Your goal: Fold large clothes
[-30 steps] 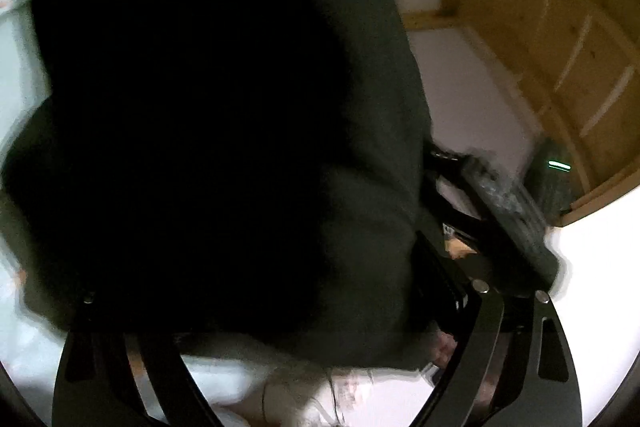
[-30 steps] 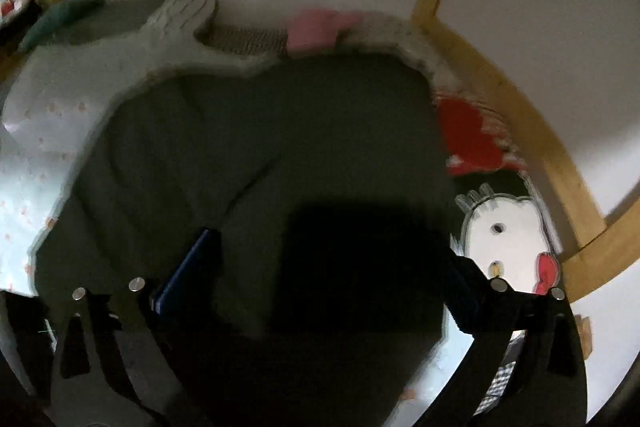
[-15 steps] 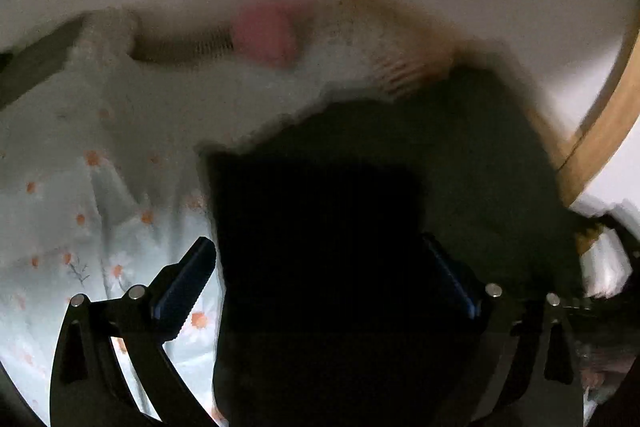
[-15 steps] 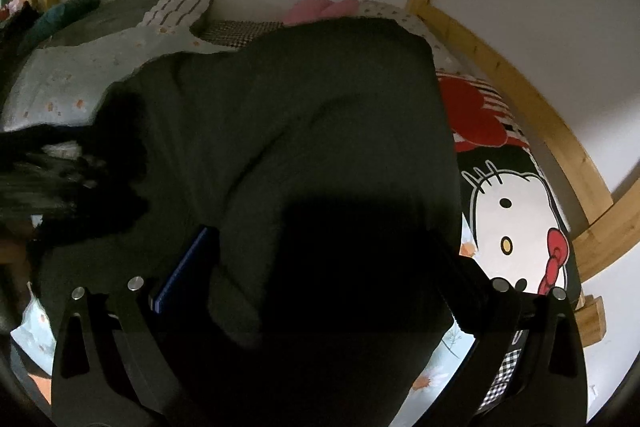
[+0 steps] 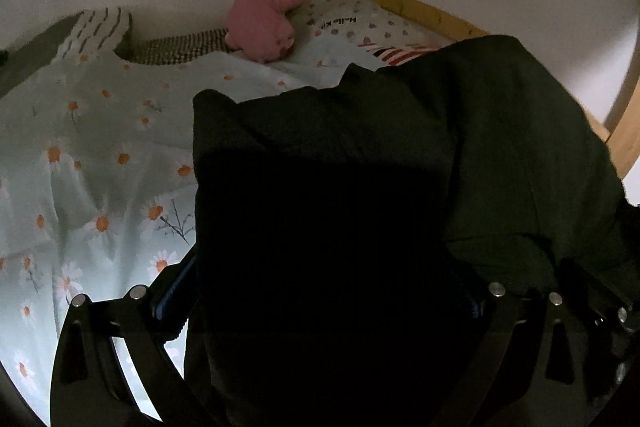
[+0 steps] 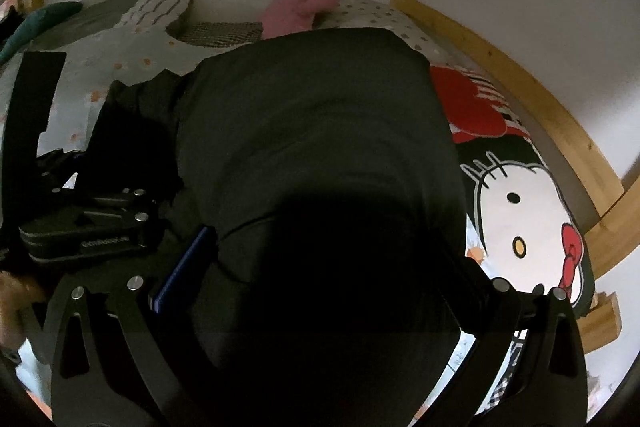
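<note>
From the left wrist, the left gripper (image 5: 320, 291) has its jaws clamped on the dark garment (image 5: 400, 155), which drapes over the daisy-print bedding (image 5: 80, 155) (a pink plush toy (image 5: 264, 27) lies by the wall). From the right wrist, the right gripper (image 6: 320, 287) likewise pinches the garment (image 6: 312, 131), beside a Hello Kitty blanket (image 6: 524, 215); the left gripper (image 6: 92, 215) shows at left.

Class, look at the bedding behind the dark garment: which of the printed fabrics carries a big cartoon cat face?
The Hello Kitty cushion on the right by the wooden frame; the sheet has small daisies, the pillow only tiny spots.
</note>
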The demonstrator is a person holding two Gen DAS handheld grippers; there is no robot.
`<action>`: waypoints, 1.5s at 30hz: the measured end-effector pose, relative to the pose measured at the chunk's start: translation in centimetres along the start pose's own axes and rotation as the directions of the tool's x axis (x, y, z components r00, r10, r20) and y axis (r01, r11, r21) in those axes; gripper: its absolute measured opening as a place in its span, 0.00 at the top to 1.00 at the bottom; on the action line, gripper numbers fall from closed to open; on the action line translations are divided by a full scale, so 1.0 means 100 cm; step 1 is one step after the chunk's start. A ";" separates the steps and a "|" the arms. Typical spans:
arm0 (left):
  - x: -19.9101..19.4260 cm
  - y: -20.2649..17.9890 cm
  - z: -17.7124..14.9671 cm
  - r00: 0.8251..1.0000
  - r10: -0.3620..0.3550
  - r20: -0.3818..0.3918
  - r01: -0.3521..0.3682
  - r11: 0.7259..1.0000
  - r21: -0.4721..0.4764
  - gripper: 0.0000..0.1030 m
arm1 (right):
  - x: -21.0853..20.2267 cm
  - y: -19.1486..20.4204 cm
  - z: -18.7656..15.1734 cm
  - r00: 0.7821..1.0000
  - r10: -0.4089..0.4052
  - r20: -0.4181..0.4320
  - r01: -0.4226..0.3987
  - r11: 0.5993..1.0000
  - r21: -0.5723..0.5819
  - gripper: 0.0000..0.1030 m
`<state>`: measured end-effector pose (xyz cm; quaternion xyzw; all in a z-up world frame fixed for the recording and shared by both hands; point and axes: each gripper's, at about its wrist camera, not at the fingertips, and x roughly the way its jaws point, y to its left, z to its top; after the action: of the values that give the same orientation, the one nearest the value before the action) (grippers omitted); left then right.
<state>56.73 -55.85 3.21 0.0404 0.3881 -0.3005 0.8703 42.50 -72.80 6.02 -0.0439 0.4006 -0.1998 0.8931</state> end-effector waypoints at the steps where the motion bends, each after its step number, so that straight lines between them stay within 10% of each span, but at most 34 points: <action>1: -0.010 0.007 0.000 1.000 -0.018 -0.005 0.018 1.000 -0.021 0.04 | -0.010 0.002 0.003 1.000 0.011 0.011 -0.011 1.000 -0.001 0.02; 17: -0.174 0.029 -0.094 0.983 0.172 0.071 -0.170 0.985 -0.032 0.04 | -0.141 0.055 -0.042 0.994 -0.019 0.111 -0.006 0.975 0.224 0.03; 45: -0.318 -0.013 -0.250 0.992 0.118 0.032 -0.120 0.991 0.053 0.04 | -0.311 0.128 -0.230 0.990 -0.075 0.122 0.051 0.981 0.187 0.03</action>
<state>23.26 -33.65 8.28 0.0831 0.3640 -0.2591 0.8908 11.12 -46.98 9.15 0.0133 0.3204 -0.2608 0.9106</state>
